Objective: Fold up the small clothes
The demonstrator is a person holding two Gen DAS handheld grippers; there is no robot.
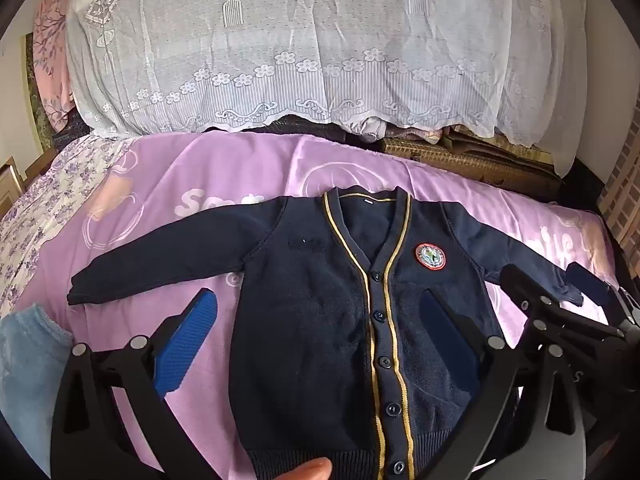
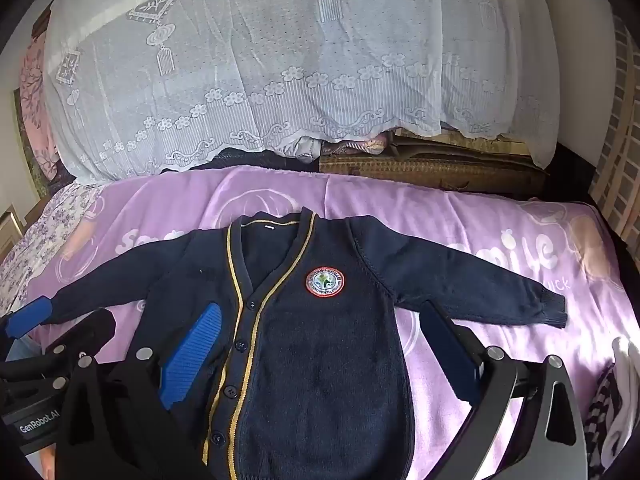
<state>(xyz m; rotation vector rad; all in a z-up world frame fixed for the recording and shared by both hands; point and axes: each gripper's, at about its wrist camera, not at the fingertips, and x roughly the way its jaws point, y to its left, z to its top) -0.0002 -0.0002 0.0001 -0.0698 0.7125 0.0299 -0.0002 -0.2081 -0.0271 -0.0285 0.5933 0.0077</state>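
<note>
A small navy knit cardigan [image 1: 320,320] is lying flat and face up on a lilac fleece blanket [image 1: 192,172], with its buttons fastened down the front and both long sleeves spreading outward to the sides. The knit is looking thick and slightly fuzzy, with a ribbed hem and ribbed cuffs. Two thin mustard-yellow stripes are running along the V-neck and down either side of the button band. A round embroidered badge [image 2: 325,282] with a red rim is sitting on the chest.

The left gripper [image 1: 320,344] is hovering over the lower body of the cardigan with its jaws standing wide apart and nothing between the ridged blue pads; one finger is hanging over the blanket beside the garment, the other over the knit. The right gripper [image 2: 320,356] is doing the same just beside it, jaws spread fully and gripping nothing. A fingertip [image 1: 312,470] is showing at the bottom edge of the left wrist view.

The blanket is carrying pale printed lettering and looped cartoon shapes. A light blue fluffy cloth [image 1: 28,368] is lying at its left edge, and a black-and-white striped fabric [image 2: 612,412] at its right. Behind, a white lace cover [image 1: 304,40] with flower borders and tassel motifs is draping over a tall rounded heap, next to a woven brown case [image 2: 432,168].
</note>
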